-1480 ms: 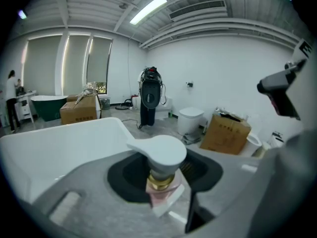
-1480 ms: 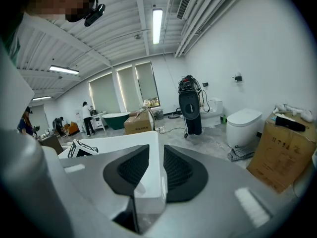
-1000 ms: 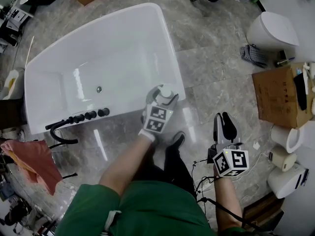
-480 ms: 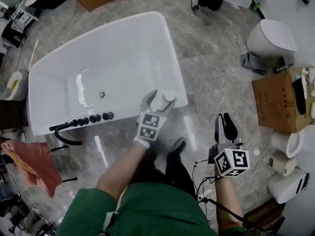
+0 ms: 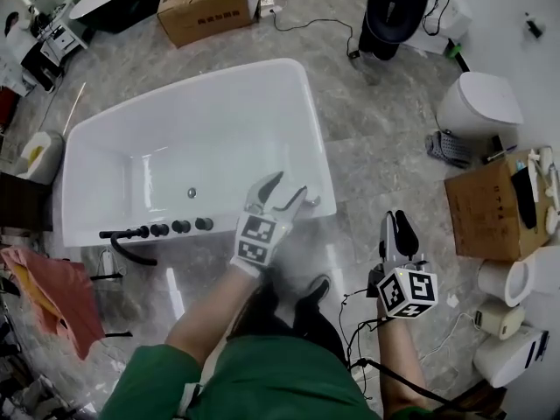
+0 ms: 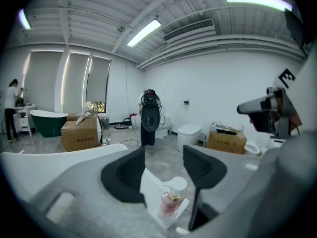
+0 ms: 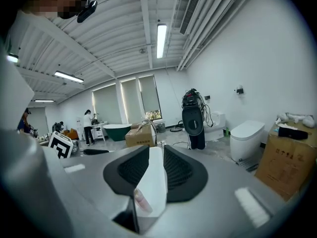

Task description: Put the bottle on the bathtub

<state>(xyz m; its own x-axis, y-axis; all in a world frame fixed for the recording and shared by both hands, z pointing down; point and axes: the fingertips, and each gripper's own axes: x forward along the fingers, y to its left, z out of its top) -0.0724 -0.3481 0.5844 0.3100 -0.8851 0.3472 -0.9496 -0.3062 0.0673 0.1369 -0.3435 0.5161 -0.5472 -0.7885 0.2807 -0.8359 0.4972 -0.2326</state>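
Note:
The white bathtub [image 5: 297, 103] fills the middle-left of the head view. A small pump bottle [image 6: 171, 200] with pink liquid and a white cap stands upright on its near right corner [image 5: 309, 202]. My left gripper [image 5: 291, 185] hovers just short of that corner, open, with nothing between its fingers. In the left gripper view [image 6: 163, 150] the bottle shows beyond the jaws, apart from them. My right gripper [image 5: 394, 215] hangs over the floor to the right of the tub. Its jaws stand a narrow gap apart [image 7: 156, 150], holding nothing.
A black tap set [image 5: 149, 232] sits on the tub's near rim. A toilet [image 5: 477, 103], an open cardboard box [image 5: 490, 204] and white canisters stand at the right. Another box [image 5: 206, 7] and a black appliance [image 5: 394, 11] stand beyond the tub. An orange cloth [image 5: 44, 287] hangs at the left.
My left gripper has drawn back from the bottle toward me, leaving it standing on the tub's corner. The right gripper has stayed where it was.

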